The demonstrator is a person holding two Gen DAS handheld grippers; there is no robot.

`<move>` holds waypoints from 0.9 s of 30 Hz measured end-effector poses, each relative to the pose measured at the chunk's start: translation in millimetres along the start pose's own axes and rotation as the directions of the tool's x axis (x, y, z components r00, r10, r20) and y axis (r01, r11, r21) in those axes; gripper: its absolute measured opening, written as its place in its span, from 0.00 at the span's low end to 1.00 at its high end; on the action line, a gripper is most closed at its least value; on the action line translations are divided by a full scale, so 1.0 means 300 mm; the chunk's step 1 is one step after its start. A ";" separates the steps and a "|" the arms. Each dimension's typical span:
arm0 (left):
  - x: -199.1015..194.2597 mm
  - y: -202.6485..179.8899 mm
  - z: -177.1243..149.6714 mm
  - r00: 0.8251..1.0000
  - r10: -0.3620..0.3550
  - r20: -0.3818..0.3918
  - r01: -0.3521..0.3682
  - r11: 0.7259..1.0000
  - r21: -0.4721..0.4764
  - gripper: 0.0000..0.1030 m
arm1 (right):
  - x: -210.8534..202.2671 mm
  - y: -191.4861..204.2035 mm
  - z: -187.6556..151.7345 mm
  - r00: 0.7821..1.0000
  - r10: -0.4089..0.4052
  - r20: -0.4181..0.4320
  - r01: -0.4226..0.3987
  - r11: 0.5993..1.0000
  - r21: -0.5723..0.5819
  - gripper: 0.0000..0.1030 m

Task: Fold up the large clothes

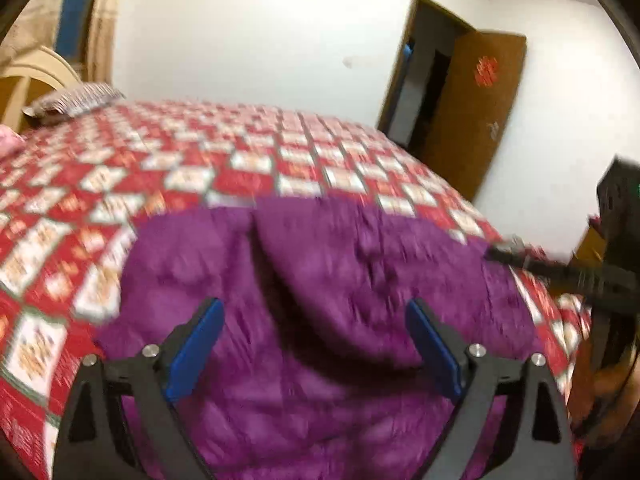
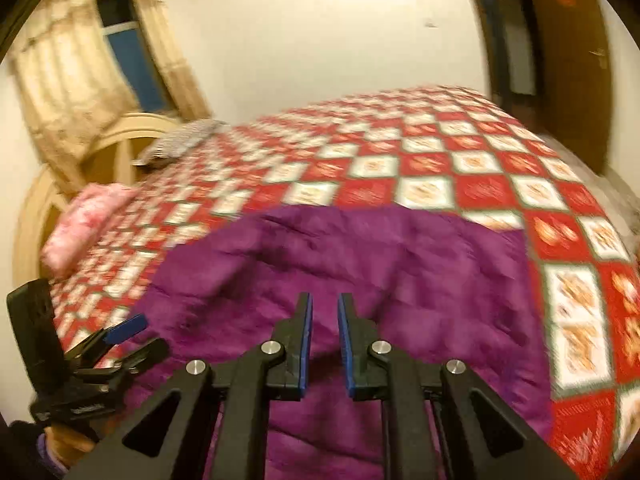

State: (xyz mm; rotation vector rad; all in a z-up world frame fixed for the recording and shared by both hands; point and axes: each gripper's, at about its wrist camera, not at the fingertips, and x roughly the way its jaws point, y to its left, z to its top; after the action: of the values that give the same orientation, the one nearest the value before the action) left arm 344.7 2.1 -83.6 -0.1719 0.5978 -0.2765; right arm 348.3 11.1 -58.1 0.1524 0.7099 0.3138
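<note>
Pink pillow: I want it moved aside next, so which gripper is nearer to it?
Left. The left gripper is over the purple garment's side facing the pink pillow; the right gripper is further from it, over the garment's other side.

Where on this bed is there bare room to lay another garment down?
Free: the wide stretch of checked bedspread between the purple garment and the far wall, and the strip beside the garment toward the door. Crowded: the near edge, where the garment lies under both grippers, and the headboard end with the pink pillow and striped pillow.
</note>
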 end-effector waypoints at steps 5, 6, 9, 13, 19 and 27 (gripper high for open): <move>0.101 -0.001 0.106 0.987 0.151 0.046 -0.151 0.988 -0.012 0.91 | 0.169 0.127 -0.043 0.990 0.048 -0.132 -0.059 0.994 -0.087 0.13; 0.118 0.007 0.089 0.983 0.183 0.021 -0.183 0.983 0.001 0.90 | 0.196 0.143 -0.071 0.985 0.041 -0.167 -0.060 0.992 -0.111 0.13; 0.181 0.031 0.020 0.974 0.214 -0.069 -0.215 0.977 0.003 0.87 | 0.249 0.137 -0.159 0.972 -0.018 -0.236 -0.022 0.986 -0.166 0.13; 0.238 0.067 -0.097 0.955 0.251 -0.159 -0.253 0.967 0.007 0.86 | 0.268 0.069 -0.201 0.971 -0.003 -0.238 -0.026 0.993 -0.119 0.12; 0.265 0.045 -0.098 0.942 0.269 -0.200 -0.265 0.963 0.046 0.88 | 0.251 0.014 -0.228 0.977 0.042 -0.211 -0.058 0.996 -0.072 0.12; 0.122 0.039 -0.105 0.973 0.139 -0.184 -0.127 0.989 0.072 0.87 | 0.107 -0.021 -0.213 0.982 0.047 -0.183 -0.052 0.998 -0.027 0.12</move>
State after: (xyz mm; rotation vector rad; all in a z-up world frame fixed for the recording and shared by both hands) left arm 357.9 -0.6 -131.5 -0.0474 0.7853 -0.1814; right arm 330.5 17.8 -127.5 0.1124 0.8833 0.3898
